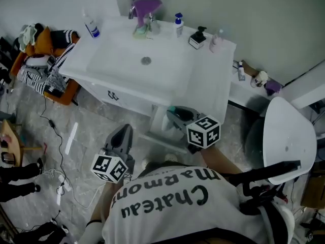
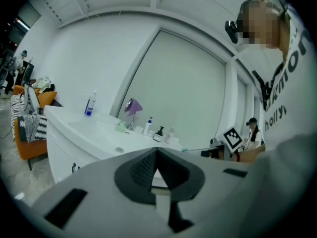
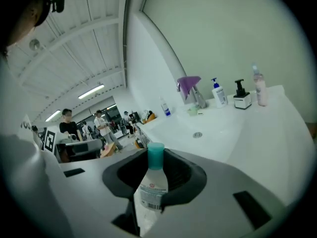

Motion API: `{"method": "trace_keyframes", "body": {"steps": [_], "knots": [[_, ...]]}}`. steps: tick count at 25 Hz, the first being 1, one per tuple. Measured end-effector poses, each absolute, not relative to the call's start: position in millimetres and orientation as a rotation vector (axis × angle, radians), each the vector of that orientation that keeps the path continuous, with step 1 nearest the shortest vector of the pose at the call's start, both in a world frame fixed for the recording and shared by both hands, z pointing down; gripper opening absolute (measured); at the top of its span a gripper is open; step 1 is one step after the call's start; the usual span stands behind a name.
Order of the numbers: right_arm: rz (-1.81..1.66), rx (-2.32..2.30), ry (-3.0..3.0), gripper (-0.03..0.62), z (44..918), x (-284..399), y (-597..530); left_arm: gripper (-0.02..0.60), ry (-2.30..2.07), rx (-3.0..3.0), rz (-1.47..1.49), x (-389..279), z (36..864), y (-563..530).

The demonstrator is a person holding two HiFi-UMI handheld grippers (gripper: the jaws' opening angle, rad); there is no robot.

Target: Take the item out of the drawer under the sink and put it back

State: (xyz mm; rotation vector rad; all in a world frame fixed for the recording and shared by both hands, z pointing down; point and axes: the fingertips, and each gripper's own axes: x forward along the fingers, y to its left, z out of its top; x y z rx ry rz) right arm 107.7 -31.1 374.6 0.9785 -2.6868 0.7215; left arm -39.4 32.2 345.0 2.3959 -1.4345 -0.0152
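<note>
White sink counter (image 1: 203,80), bottles (image 1: 179,24) along back; grey marbled floor (image 1: 86,151).

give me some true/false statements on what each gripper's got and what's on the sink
The right gripper is closed on a teal-capped bottle. True.
The left gripper grips a bottle too. False: its jaws are together with nothing between them.
A purple item sits behind the sink basin. True.
Bottles lie inside the basin. False: it shows only its drain; a blue-capped pump bottle and a black dispenser stand by the wall.
</note>
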Motion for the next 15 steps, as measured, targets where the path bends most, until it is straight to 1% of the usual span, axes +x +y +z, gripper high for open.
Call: {"method": "trace_keyframes", "body": {"steps": [3,9,15], "knots": [[0.681,0.988,-2.756,0.101,338,112,-38,0.009,-1.407,2.415,-0.04,-22,335,17],[0.409,1.073,-2.811,0.101,274,121,-59,0.009,-1.272,2.407,-0.104,14,325,-3],[0.299,1.217,-2.81,0.101,240,117,-75,0.009,-1.102,2.445,-0.151,32,317,-20]]}}
